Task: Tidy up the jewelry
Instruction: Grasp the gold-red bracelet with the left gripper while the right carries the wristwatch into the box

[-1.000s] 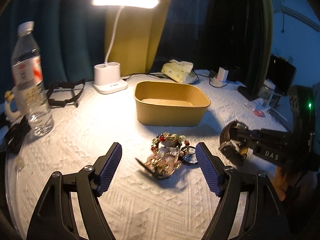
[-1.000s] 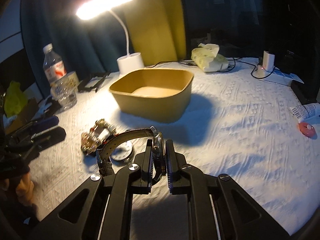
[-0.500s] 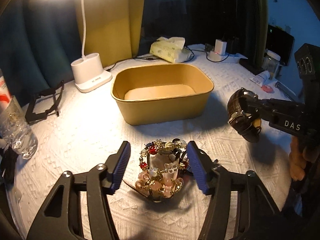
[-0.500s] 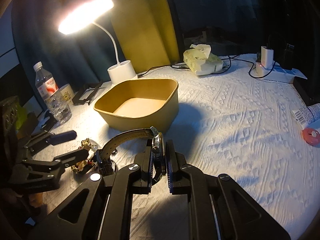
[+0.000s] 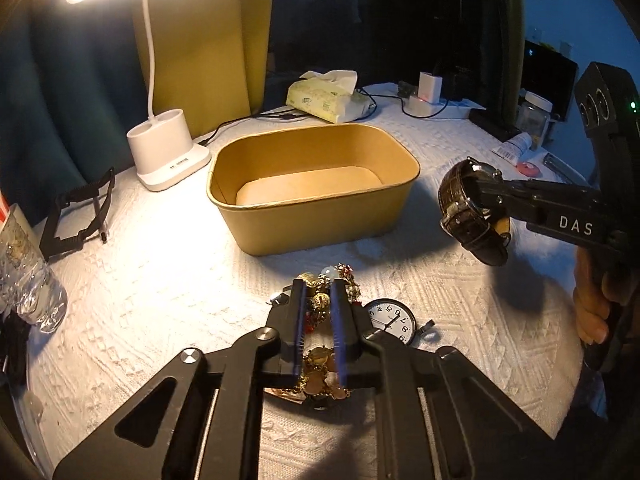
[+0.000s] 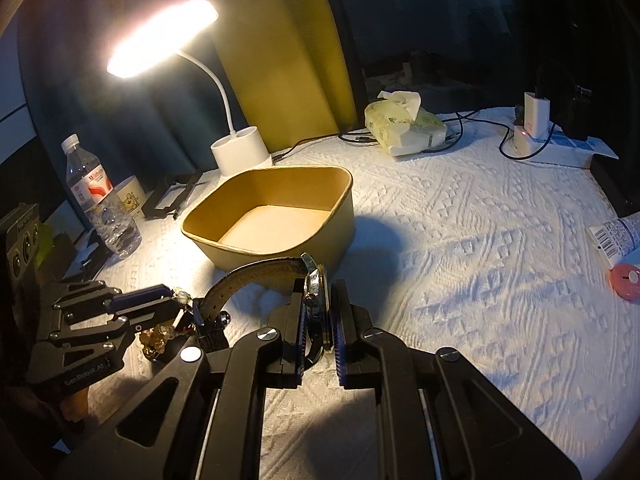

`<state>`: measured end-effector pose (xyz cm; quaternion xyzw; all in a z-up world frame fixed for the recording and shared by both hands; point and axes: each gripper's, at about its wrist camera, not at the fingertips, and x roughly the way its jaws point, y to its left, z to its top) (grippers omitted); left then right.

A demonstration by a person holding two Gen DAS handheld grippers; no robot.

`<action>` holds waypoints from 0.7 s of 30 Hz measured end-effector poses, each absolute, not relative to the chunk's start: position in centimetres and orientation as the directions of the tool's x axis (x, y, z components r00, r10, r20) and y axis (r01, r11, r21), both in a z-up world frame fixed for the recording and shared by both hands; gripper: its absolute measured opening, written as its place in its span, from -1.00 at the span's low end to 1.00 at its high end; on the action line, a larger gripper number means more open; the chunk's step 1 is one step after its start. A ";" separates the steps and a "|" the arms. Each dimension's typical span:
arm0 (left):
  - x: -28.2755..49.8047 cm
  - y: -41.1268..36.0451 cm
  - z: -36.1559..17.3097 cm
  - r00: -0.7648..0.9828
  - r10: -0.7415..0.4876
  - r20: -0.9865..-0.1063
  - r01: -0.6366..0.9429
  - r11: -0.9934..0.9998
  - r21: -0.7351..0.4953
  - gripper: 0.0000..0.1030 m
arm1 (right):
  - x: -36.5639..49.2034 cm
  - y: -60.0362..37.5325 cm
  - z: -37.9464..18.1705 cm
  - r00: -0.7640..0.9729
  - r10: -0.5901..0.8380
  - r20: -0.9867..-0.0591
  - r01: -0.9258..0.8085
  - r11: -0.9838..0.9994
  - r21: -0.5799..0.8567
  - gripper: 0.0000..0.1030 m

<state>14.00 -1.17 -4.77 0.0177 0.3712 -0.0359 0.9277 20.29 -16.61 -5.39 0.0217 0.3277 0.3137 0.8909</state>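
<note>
- A gold bracelet [image 5: 320, 308] of round links with red and pale beads sits on the desk [image 5: 160, 288] just in front of the tub, between the blue ribbed pads of the left gripper [image 5: 319, 320]; its jaws have just been closing and now pinch the bracelet.
- The bracelet's near end shows below the pads; its middle is hidden by the fingers, and in the right wrist view only a glint of it [image 6: 160, 334] shows behind the left gripper [image 6: 172, 304].
- A white-faced pocket watch [image 5: 391, 320] lies flat beside the bracelet, its near edge cut off by the gripper.
- The right gripper [image 6: 319, 316] is closed on a wristwatch [image 6: 314, 292], pads clamping the steel case edge-on; the dark, grained leather strap [image 5: 468, 216] loops out to the side, held clear of the desk.
- A hand [image 5: 592, 300] wraps the right gripper's grip, mostly in shadow.
- A tan, round-cornered paper tub [image 5: 312, 196] stands empty at mid-desk.
- The desk wears a white woven cloth with raised diamond patterning.
- A lit white lamp [image 5: 168, 148] on a bent neck, a tissue pack [image 5: 326, 96], a clear ribbed water bottle [image 6: 100, 204] and a white charger [image 6: 532, 120] ring the far edge.
- Dark teal and mustard curtains [image 6: 280, 60] close off the dim room.
</note>
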 end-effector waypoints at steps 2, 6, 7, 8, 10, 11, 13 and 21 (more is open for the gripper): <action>13.8 -1.2 -4.6 0.727 -0.059 -0.684 0.082 0.997 0.001 -0.75 | 20.2 -16.6 -5.1 0.593 0.574 -0.565 -0.546 0.802 0.241 -0.78; 13.5 -1.2 -3.9 0.744 -0.070 -0.664 0.085 0.996 -0.011 -0.75 | 20.2 -16.6 -4.5 0.601 0.575 -0.555 -0.548 0.802 0.237 -0.78; 13.4 -1.1 -3.7 0.749 -0.074 -0.658 0.085 0.996 -0.016 -0.75 | 20.1 -16.6 -4.3 0.603 0.575 -0.552 -0.549 0.802 0.236 -0.78; 13.4 -1.1 -3.4 0.754 -0.077 -0.652 0.085 0.996 -0.019 -0.76 | 20.1 -16.5 -4.2 0.604 0.578 -0.549 -0.551 0.800 0.237 -0.78; 13.3 -1.1 -2.7 0.768 -0.081 -0.635 0.087 0.996 -0.022 -0.76 | 20.1 -16.5 -3.9 0.606 0.580 -0.544 -0.553 0.799 0.236 -0.78; 13.3 -1.1 -2.4 0.774 -0.083 -0.628 0.089 0.996 -0.022 -0.76 | 20.0 -16.5 -3.8 0.608 0.581 -0.541 -0.554 0.799 0.234 -0.78; 13.2 -1.2 -1.6 0.787 -0.086 -0.611 0.093 0.995 -0.022 -0.76 | 20.1 -16.5 -3.5 0.611 0.582 -0.536 -0.556 0.798 0.233 -0.78; 13.9 -0.7 1.0 0.826 -0.081 -0.558 0.086 0.996 -0.017 -0.77 | 21.2 -16.2 -2.4 0.618 0.592 -0.518 -0.561 0.793 0.237 -0.78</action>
